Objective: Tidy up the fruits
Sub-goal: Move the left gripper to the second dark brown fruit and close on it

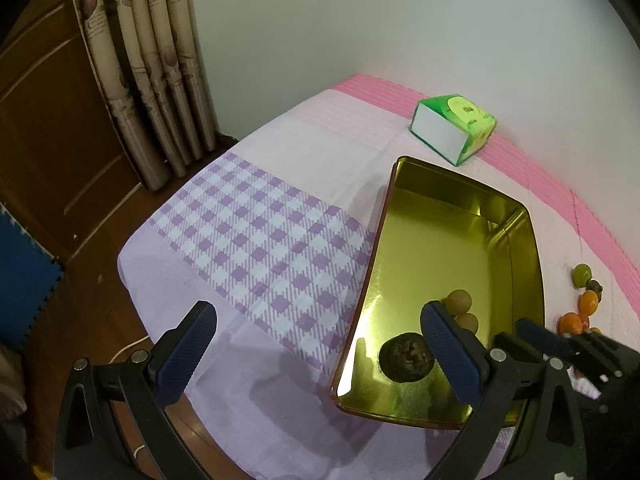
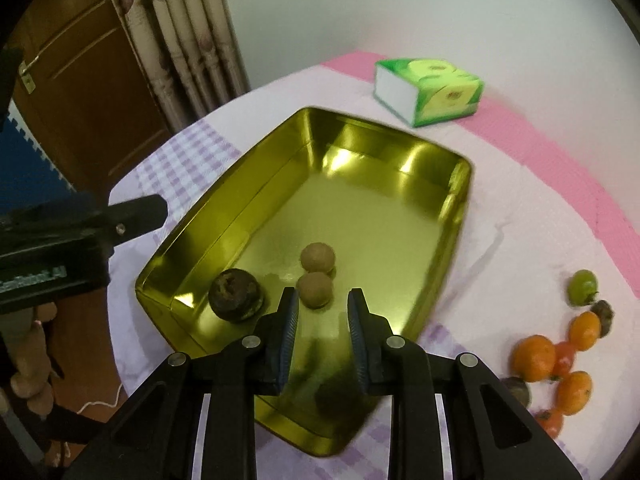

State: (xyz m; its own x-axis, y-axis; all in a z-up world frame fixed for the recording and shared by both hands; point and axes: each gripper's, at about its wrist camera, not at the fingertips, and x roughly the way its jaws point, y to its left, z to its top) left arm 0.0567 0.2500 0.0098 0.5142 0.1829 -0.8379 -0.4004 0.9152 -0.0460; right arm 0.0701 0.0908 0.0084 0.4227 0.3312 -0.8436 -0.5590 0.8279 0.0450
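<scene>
Fruits sit in two places: two tan round ones [image 2: 316, 276] and a dark wrinkled one [image 2: 236, 295] lie in the gold tin [image 2: 452, 216], while a cluster of oranges [image 2: 556, 360], a green fruit [image 2: 583, 287] and some small dark ones wait on the cloth, well apart from the tin's right wall. The right gripper [image 2: 322, 320] hangs over the tin's near end, its jaws narrowed to their tightest with a gap between the pads and nothing in it. The left gripper [image 1: 320, 344] stands wide apart and empty beside the tin.

Round fruit would likely roll on the slick metal floor if dropped, and a narrowed claw would nudge the oranges apart rather than take one. The tin itself may slide on the cloth if bumped.

A lilac checked cloth [image 1: 256, 240] covers the table, pink matting [image 2: 540, 140] at its far edge, a green tissue box [image 2: 428, 90] near the white wall, curtains [image 1: 152, 60] and a wooden door [image 2: 92, 92] behind.
</scene>
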